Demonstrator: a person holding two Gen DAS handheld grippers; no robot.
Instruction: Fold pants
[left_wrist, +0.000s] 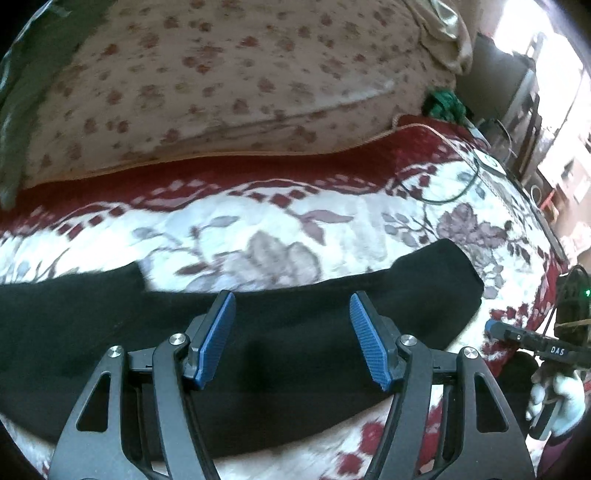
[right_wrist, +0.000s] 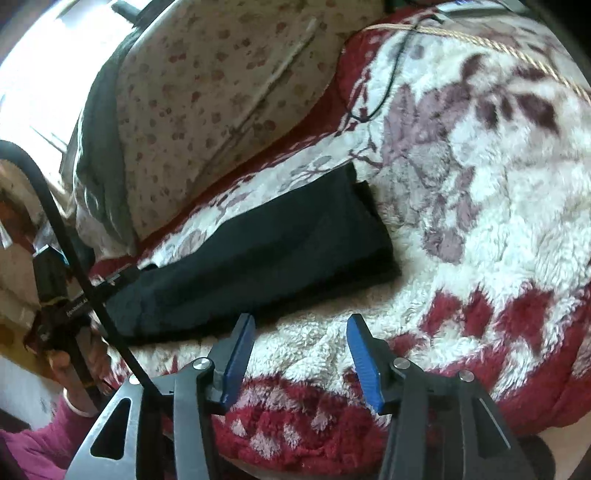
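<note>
One pair of black pants (left_wrist: 258, 332) lies folded on one fleecy floral blanket (left_wrist: 258, 229); left gripper (left_wrist: 291, 332) hangs released above it; right gripper (right_wrist: 301, 354), released and empty, has the pants at eleven o'clock.

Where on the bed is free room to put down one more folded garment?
Free: the fleece blanket beyond the black pants, and the strip between pants and floral pillow. Crowded: the far corner with a cable.
</note>
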